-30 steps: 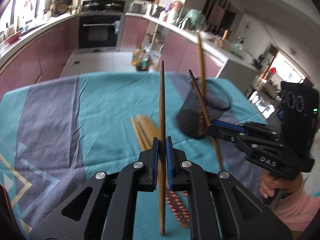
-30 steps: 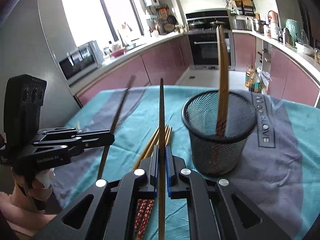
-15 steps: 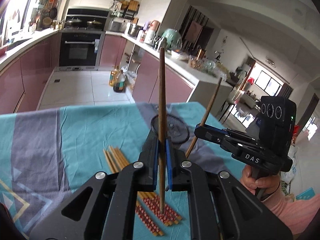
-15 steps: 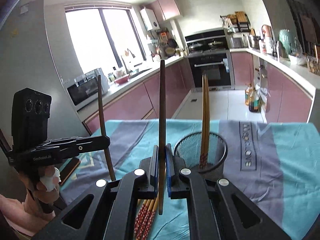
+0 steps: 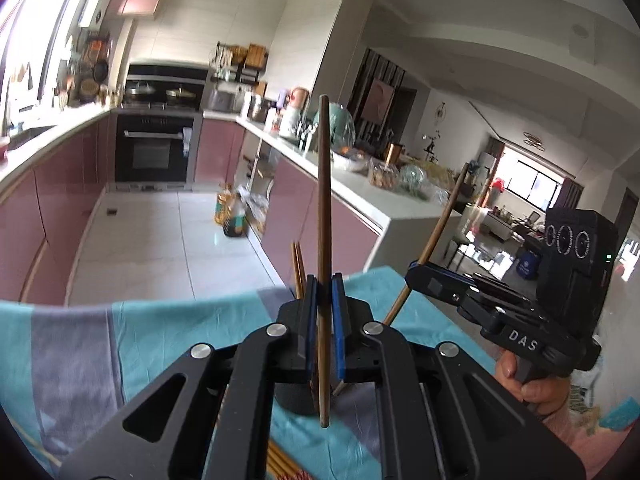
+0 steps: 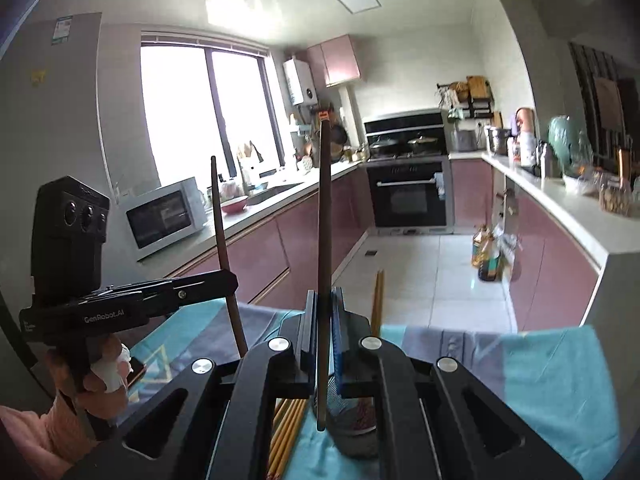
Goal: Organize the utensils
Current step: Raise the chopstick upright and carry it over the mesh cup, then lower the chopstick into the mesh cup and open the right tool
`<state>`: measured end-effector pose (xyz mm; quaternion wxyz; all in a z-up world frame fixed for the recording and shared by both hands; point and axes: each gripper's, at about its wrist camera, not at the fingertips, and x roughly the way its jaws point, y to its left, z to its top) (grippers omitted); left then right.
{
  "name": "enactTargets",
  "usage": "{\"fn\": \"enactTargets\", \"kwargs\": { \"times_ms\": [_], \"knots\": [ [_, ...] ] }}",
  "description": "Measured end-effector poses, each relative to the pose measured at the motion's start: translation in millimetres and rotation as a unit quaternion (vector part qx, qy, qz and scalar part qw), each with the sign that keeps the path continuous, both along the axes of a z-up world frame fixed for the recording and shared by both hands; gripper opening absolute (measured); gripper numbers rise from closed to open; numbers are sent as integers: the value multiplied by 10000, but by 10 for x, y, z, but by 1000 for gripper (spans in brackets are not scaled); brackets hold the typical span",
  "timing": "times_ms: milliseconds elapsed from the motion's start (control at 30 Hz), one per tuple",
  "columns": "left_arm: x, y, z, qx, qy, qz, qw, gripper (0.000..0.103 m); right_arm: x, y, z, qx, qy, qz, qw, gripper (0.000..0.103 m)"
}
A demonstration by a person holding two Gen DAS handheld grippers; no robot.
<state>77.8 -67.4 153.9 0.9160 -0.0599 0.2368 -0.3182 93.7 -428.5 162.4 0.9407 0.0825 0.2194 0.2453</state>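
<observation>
Pinching one dark chopstick (image 5: 323, 216) each near its lower third, left tool (image 5: 323, 332) and right tool (image 6: 323, 336) hold light, stiff, slippery sticks (likely to pivot) above the mesh holder (image 6: 356, 436).

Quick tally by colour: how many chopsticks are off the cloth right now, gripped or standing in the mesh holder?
Dark chopsticks, gripped: 2, one in the left tongs, one in the right tongs.
Pale chopsticks, standing in the mesh holder: 2.
Total: 4.

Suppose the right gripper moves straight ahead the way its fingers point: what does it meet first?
Probably the mesh holder just beyond the right gripper, though depth is unclear; its held chopstick hangs near the rim.
</observation>
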Motion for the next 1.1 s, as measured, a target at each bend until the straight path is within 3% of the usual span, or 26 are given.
{"fn": "enactTargets", "kwargs": {
  "times_ms": [167,333,900,1100],
  "knots": [
    [118,-178,111,94,-224,223,9995,8,181,-34,-2,-53,-6,-149,9999,6],
    [280,-316,-3,139,-168,326,9992,8,349,-12,-134,-179,139,-228,9995,6],
    [521,-622,-875,901,771,-108,9929,8,614,224,-663,-811,1101,-79,9906,6],
    [631,-636,-967,974,861,-79,9915,8,681,270,-802,-800,1359,-160,9874,6]
  ]
}}
